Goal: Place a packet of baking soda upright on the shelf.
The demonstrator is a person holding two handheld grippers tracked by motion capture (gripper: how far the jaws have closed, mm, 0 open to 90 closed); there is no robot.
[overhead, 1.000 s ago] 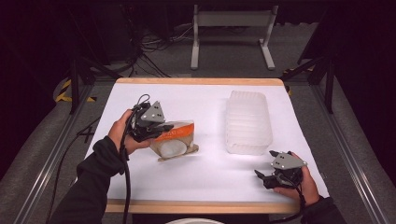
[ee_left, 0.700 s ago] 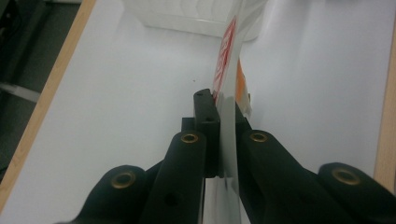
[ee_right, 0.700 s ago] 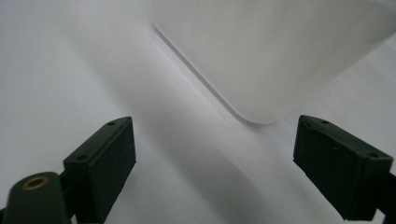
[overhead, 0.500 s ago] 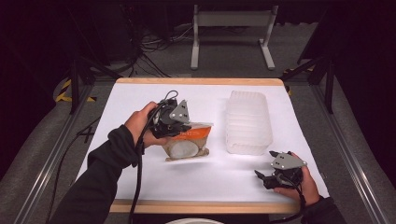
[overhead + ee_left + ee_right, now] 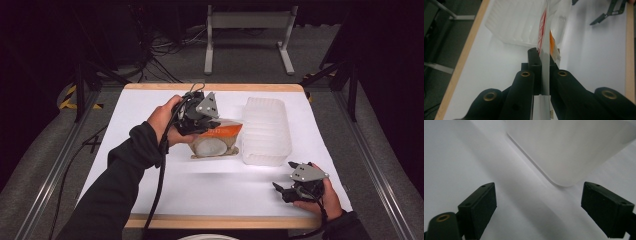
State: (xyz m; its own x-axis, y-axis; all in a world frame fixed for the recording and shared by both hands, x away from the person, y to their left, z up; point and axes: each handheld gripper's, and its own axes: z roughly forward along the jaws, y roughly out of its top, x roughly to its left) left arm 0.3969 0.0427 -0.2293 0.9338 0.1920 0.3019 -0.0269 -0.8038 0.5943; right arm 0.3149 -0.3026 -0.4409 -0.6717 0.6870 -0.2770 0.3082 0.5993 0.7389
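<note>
A clear snack bag (image 5: 216, 141) with an orange top band and a pale round item inside hangs over the white table (image 5: 150, 110), just left of a translucent plastic tub (image 5: 267, 130). My left gripper (image 5: 212, 125) is shut on the bag's upper edge; in the left gripper view the bag's thin edge (image 5: 545, 62) is pinched between the black jaws, with the tub (image 5: 516, 22) beyond. My right gripper (image 5: 284, 191) rests near the table's front right, open and holding nothing. Its view shows wide-spread jaws (image 5: 539, 207) facing the tub's corner (image 5: 566, 150).
The table's wooden front edge (image 5: 225, 221) lies close to the right hand. A metal stand (image 5: 247, 30) and cables sit on the dark floor behind the table. Rails run along both sides of the table.
My left gripper has carried the bag rightward across the table, from left of centre to beside the tub. The right gripper has stayed put.
</note>
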